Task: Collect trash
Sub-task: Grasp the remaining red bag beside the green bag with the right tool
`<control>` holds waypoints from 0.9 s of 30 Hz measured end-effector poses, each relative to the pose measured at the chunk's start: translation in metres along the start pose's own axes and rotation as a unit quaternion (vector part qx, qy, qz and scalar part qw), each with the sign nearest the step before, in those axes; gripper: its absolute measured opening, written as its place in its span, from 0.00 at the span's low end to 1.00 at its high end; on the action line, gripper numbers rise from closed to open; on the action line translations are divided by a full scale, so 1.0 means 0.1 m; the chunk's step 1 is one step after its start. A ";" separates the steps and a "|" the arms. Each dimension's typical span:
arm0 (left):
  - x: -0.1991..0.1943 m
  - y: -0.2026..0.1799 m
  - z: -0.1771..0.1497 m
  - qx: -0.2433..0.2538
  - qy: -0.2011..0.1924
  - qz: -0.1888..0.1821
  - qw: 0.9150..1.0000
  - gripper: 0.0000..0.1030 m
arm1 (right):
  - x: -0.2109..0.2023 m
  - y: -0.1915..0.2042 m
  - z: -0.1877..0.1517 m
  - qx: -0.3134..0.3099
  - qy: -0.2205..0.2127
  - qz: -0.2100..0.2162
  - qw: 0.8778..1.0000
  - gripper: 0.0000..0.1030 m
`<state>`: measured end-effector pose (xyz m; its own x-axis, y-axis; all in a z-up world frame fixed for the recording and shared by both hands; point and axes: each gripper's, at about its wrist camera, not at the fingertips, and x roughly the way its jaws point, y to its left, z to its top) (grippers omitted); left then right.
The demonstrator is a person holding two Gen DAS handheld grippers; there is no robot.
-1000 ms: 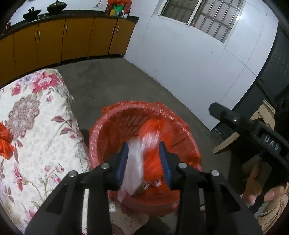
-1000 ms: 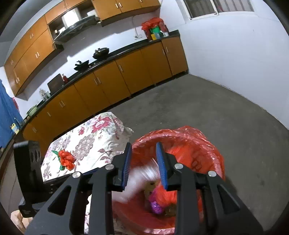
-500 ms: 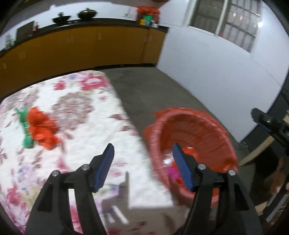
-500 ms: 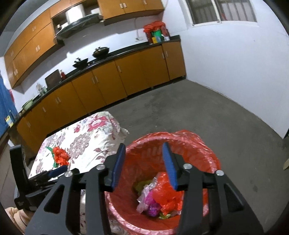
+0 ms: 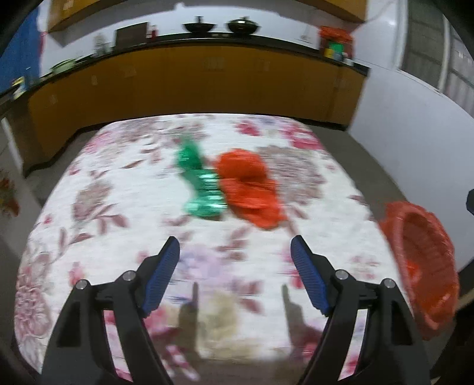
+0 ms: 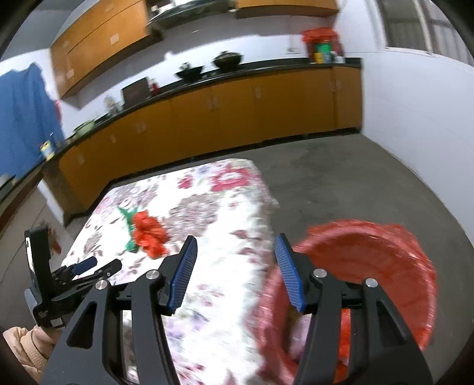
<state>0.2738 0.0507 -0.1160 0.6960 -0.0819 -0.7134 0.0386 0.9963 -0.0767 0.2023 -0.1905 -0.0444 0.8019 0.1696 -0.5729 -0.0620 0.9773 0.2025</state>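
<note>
1. Left wrist view: the left gripper (image 5: 235, 251) hangs over a table covered with a floral tablecloth (image 5: 118, 183). Its jaws are opening, with nothing between the blue pads (image 5: 161, 275); only the cloth shows in the gap.
2. Ahead of the fingertips, near the middle of the table, lie two pieces of trash touching each other: a crumpled orange plastic bag (image 5: 248, 186) and, on its left, a green plastic wrapper (image 5: 198, 183). Both are well apart from the fingertips.
3. At the right edge of this view, just beside the table's side and lower than its top, stands a red bin lined with a red plastic bag (image 5: 420, 266). The picture is blurred, so the bin's contents cannot be told here.
4. Behind the table runs a row of orange-brown cabinets (image 5: 192, 88) under a dark counter with two dark pots (image 5: 220, 26).
5. Right wrist view: the right gripper (image 6: 235, 260) has its jaws opening too, and they are empty; the left pad sits over the tablecloth, the right pad (image 6: 288, 278) over the bin's rim (image 6: 385, 234).
6. The orange bag (image 6: 148, 234) and green wrapper (image 6: 129, 219) lie on the table beyond and left of the fingers.
7. Lower left, a hand in a beige sleeve (image 6: 23, 346) holds the other gripper above the table's near corner.
</note>
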 end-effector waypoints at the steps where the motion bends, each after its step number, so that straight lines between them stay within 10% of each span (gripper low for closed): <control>1: 0.01 0.13 0.01 -0.009 -0.001 0.011 1.000 0.76 | 0.05 0.07 0.01 -0.006 0.002 0.005 1.000 0.54; 27: 0.23 1.37 0.12 -0.111 -0.024 0.063 0.991 0.78 | 2.17 1.41 -0.07 -0.144 0.123 0.082 0.978 0.59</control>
<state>0.3033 0.1859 -0.1346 0.7186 0.0500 -0.6937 -0.2067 0.9677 -0.1444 0.3632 -0.0152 -0.1459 0.6023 0.3187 -0.7319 -0.3716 0.9234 0.0963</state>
